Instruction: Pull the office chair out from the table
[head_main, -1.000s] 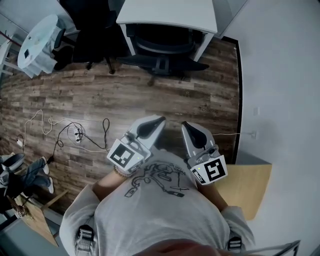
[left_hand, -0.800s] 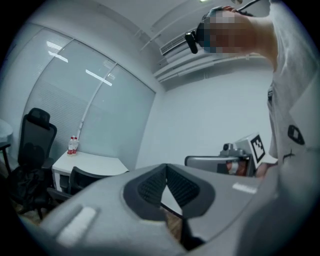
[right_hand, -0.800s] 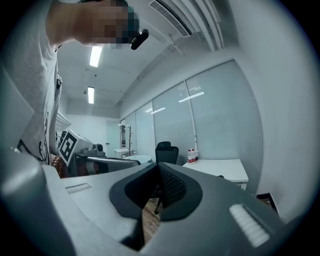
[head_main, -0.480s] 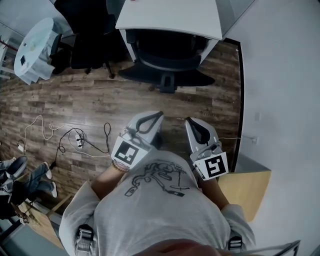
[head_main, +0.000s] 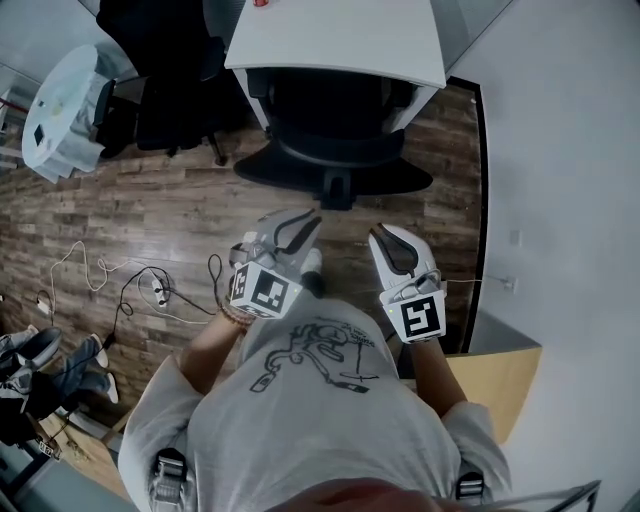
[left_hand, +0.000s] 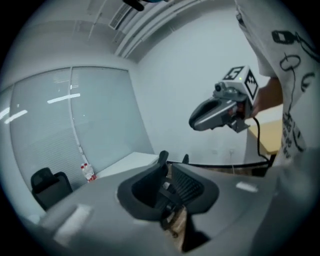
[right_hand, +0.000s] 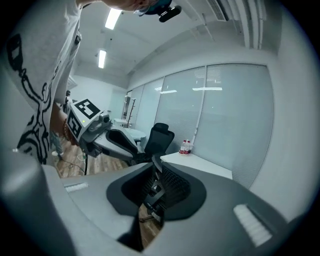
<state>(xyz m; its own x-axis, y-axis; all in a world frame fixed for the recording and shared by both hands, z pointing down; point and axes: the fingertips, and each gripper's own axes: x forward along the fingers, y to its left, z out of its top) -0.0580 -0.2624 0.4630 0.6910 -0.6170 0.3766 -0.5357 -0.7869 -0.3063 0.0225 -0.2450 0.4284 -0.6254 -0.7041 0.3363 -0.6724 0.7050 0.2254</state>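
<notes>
The black office chair (head_main: 335, 150) stands pushed in under the white table (head_main: 340, 40), its backrest towards me. My left gripper (head_main: 305, 225) and right gripper (head_main: 385, 238) are held side by side just short of the backrest, touching nothing. The jaws of both have just been opening and stand a little apart, with nothing between them. In the left gripper view the chair's mesh back (left_hand: 182, 185) shows beyond the jaws, and the right gripper (left_hand: 220, 107) hangs to the right. In the right gripper view the chair (right_hand: 162, 187) lies straight ahead and the left gripper (right_hand: 100, 132) is at the left.
A second black chair (head_main: 165, 70) stands left of the table, beside a round white table (head_main: 65, 95). Cables (head_main: 150, 275) lie on the wood floor at the left. A wooden cabinet (head_main: 495, 375) and the wall close off the right. Bottles (right_hand: 186, 146) stand on the table.
Both grippers have moved forward towards the chair, which now sits closer and larger in the head view. The left gripper has rolled, so its marker cube faces differently.
</notes>
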